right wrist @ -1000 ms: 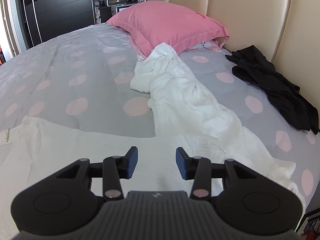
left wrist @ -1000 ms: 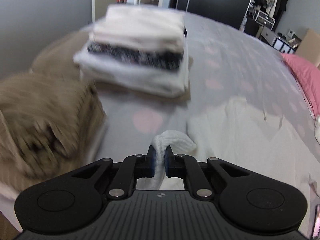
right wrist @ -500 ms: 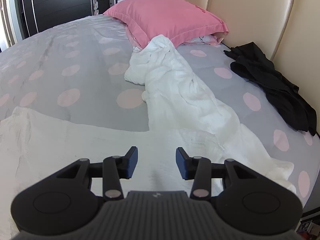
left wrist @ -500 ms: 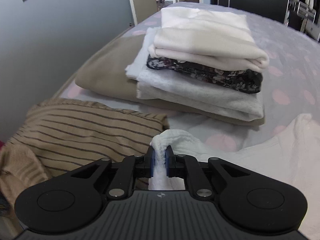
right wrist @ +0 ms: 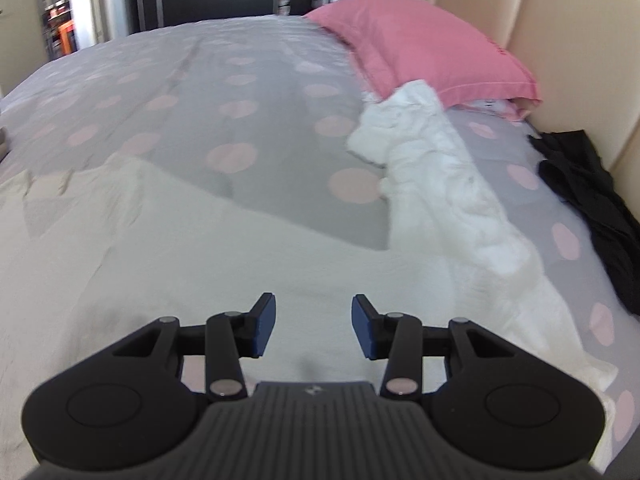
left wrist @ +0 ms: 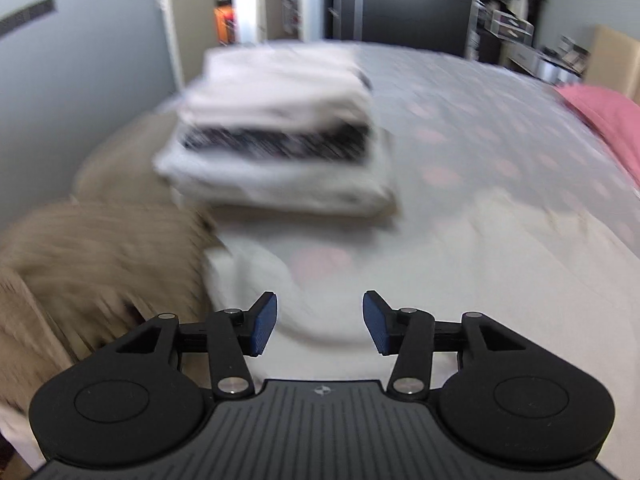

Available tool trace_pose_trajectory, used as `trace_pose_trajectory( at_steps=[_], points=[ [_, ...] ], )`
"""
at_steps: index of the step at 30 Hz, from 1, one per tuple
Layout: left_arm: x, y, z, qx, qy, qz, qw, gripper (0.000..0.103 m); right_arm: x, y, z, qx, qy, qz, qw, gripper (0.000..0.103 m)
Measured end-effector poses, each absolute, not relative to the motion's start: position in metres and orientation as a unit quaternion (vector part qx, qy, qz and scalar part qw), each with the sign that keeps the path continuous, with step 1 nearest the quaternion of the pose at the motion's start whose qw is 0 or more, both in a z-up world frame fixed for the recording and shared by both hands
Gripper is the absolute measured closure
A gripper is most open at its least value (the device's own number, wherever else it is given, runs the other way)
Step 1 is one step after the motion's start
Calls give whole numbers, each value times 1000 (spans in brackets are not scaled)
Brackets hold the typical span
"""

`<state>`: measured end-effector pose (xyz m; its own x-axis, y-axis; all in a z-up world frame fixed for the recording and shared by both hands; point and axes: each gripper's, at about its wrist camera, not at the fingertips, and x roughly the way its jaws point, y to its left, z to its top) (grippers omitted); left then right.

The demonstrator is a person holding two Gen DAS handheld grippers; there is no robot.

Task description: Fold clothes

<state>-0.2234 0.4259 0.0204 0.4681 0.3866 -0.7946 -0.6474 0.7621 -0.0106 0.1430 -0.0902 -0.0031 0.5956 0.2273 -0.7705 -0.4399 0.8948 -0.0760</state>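
Note:
A large white cloth (left wrist: 460, 280) lies spread on the bed, its near-left corner bunched just ahead of my left gripper (left wrist: 319, 322). That gripper is open and holds nothing. In the right wrist view the same white cloth (right wrist: 240, 272) covers the near bed, and its far end runs as a crumpled strip (right wrist: 432, 168) toward the pink pillow. My right gripper (right wrist: 313, 326) hovers open over the flat part of the cloth with nothing between its blue pads.
A stack of folded clothes (left wrist: 280, 132) sits on a beige blanket (left wrist: 116, 160) at the bed's left. A brown striped garment (left wrist: 88, 256) lies near left. A pink pillow (right wrist: 416, 48) and a black garment (right wrist: 588, 192) lie by the beige headboard (right wrist: 560, 40).
My left gripper has opened and let go of the white cloth corner, which now lies on the bed. The left view swung and blurred. My right gripper stayed open and turned slightly left.

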Motion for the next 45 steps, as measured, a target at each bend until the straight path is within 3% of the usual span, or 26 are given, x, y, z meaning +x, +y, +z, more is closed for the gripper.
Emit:
trace_pose_trajectory(
  at_steps=[15,19,23,24,26,27,28,37,45],
  points=[
    [-251,313,-45,-229,524,129,810,58,13,-17,-34,-121,447,333,821,57],
    [-263,291,-61,-253,556,90,786,55,-17,-14,-48,-128,468,344,804,50],
    [-268,274,-72,-256,579,65,772,55,-39,-16,-60,-146,483,351,789,50],
    [-267,270,-73,-252,580,55,773,58,-41,-16,-61,-149,483,351,788,50],
    [-264,262,-70,-239,575,31,782,75,-44,-17,-61,-153,484,351,787,50],
    [-263,259,-66,-234,571,23,787,91,-45,-17,-61,-155,485,351,786,50],
    [-262,257,-62,-230,566,18,792,99,-47,-18,-62,-158,485,351,785,50],
    [-269,285,18,-255,472,18,844,101,-53,-17,-63,-174,484,349,784,49],
    [-231,305,31,-258,468,32,844,101,-53,-14,-59,-176,474,352,788,49]
  ],
)
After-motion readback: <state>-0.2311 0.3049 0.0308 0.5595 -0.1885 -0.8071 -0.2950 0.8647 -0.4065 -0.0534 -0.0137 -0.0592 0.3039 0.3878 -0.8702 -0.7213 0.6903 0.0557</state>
